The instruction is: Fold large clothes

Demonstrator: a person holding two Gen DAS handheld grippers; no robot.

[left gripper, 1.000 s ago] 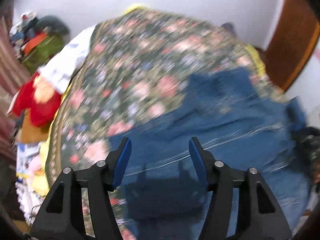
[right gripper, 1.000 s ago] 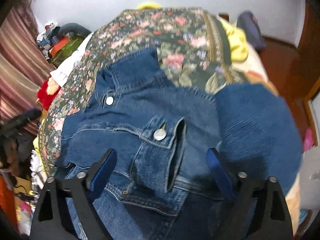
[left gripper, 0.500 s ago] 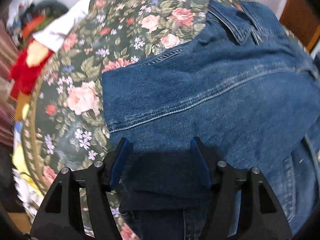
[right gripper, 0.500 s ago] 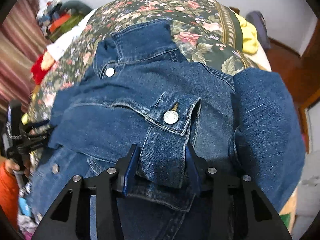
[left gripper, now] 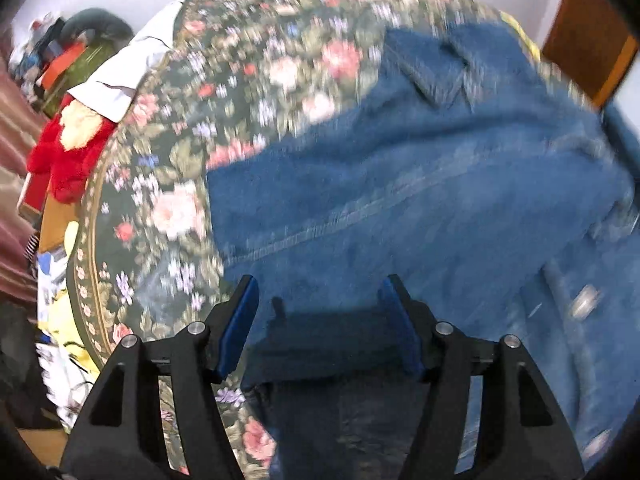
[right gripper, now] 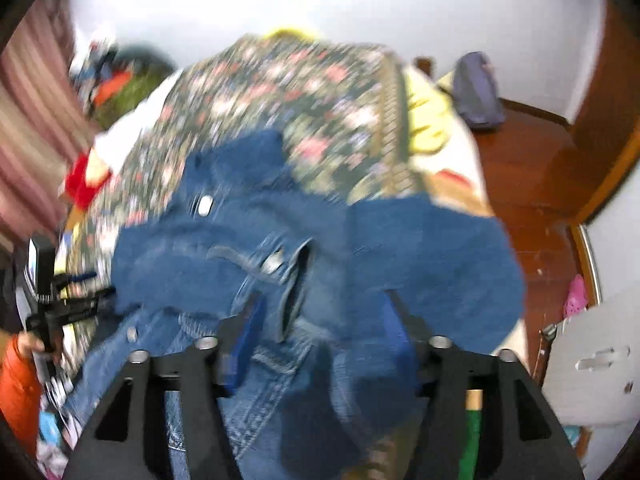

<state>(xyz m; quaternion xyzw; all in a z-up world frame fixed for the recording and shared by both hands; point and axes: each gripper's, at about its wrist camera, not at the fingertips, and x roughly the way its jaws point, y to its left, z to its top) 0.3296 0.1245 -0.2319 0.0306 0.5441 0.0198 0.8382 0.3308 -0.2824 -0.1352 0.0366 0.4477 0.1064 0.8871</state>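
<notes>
The jacket [left gripper: 420, 200] lies on the bedspread [left gripper: 248, 92], toy [left gripper: 68, 156] left.

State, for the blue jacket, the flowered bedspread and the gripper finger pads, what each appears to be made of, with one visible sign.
Jacket: likely denim, a matte, faded blue with pale topstitched seams and shiny metal-looking buttons.
Bedspread: seemingly printed woven cloth, matte; it drapes over the bed edge and has a patterned border.
Finger pads: smooth blue facing on black fingers, perhaps rubber or plastic; blur leaves it open.

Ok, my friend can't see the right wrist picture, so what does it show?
A blue denim jacket lies spread on a flowery bedspread. The right gripper is open above its buttoned chest pocket. The picture is blurry.
</notes>
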